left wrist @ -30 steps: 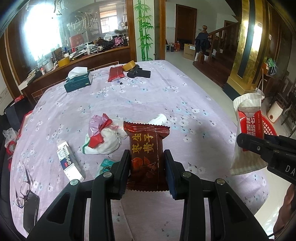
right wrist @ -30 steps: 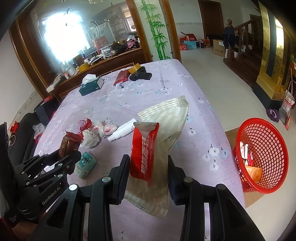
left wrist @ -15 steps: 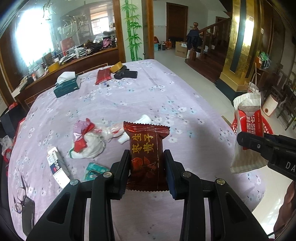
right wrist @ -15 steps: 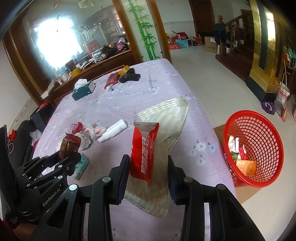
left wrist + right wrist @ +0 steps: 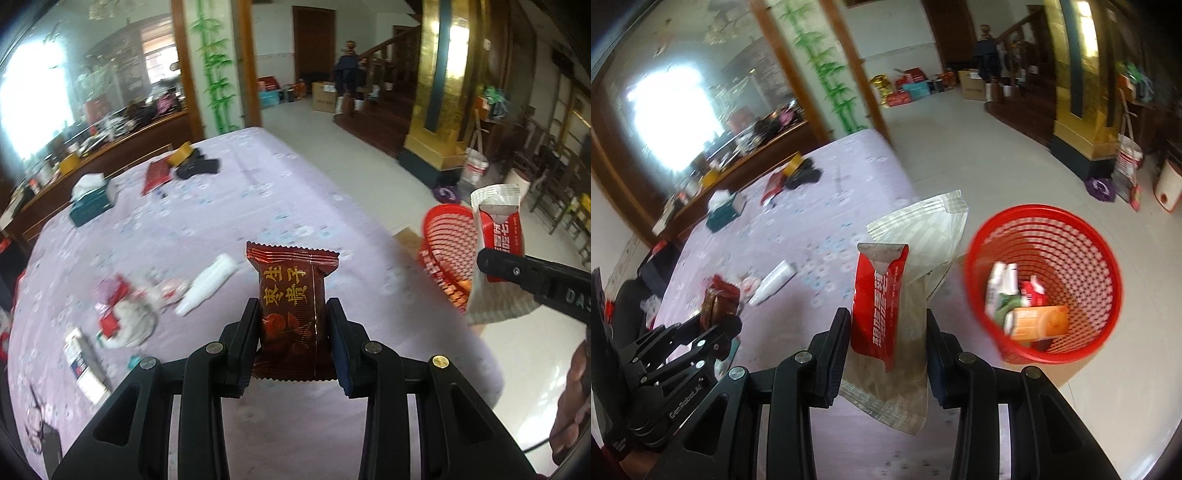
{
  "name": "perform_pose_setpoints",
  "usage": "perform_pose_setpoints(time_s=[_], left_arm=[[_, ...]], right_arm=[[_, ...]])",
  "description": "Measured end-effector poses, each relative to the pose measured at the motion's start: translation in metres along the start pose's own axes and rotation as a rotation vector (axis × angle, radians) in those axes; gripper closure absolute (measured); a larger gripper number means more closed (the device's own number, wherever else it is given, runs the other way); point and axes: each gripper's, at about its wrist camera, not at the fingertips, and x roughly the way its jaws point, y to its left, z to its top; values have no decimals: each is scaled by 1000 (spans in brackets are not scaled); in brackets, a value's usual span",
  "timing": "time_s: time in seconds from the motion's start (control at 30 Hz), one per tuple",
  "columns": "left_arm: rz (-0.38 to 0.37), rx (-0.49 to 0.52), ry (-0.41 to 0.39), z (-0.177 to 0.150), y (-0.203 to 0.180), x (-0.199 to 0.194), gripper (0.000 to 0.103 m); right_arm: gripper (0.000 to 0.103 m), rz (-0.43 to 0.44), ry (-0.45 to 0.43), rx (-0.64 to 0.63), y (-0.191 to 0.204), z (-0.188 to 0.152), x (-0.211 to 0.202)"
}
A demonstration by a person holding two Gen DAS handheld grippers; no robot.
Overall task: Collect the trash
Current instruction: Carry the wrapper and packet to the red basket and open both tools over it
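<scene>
Trash wrappers gripped: brown snack packet [image 5: 293,306] in left gripper [image 5: 293,343], red wipe pouch [image 5: 879,295] in right gripper [image 5: 886,347], beside red basket [image 5: 1043,218].

Both wrist views face table [image 5: 207,206] and, blurrily, basket [image 5: 1045,280].

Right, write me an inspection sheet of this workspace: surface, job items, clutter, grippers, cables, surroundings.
Surface: table under a lilac flowered cloth.
Job's things: dark red snack wrapper in the left gripper; red wet-wipe packet and a striped pale bag in the right gripper; red mesh basket on the floor past the table edge, already holding some packaging.
Clutter: white bottle, crumpled wrappers, tissue box, small carton, glasses.
Grippers: both shut on their loads, held above the table.
Cables: nothing seen.
Surroundings: tiled floor, wooden staircase, bamboo-painted pillar, cluttered sideboard.
</scene>
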Motion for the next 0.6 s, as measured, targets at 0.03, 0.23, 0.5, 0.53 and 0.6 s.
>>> perform_pose_setpoints(time_s=[0.03, 0.23, 0.5, 0.53, 0.6], left_arm=[[-18, 11, -2, 4, -7, 0, 69], [-161, 61, 18, 30, -55, 9, 69], [-330, 122, 59, 58, -129, 32, 69], [-336, 126, 65, 59, -135, 36, 69], [-349, 131, 80, 63, -148, 46, 69]], right_arm=[[62, -9, -8, 17, -7, 3, -3], [62, -69, -49, 123, -62, 19, -22], [62, -106, -65, 215, -125, 35, -39], [62, -108, -63, 219, -131, 37, -39], [62, -105, -56, 225, -142, 40, -39]])
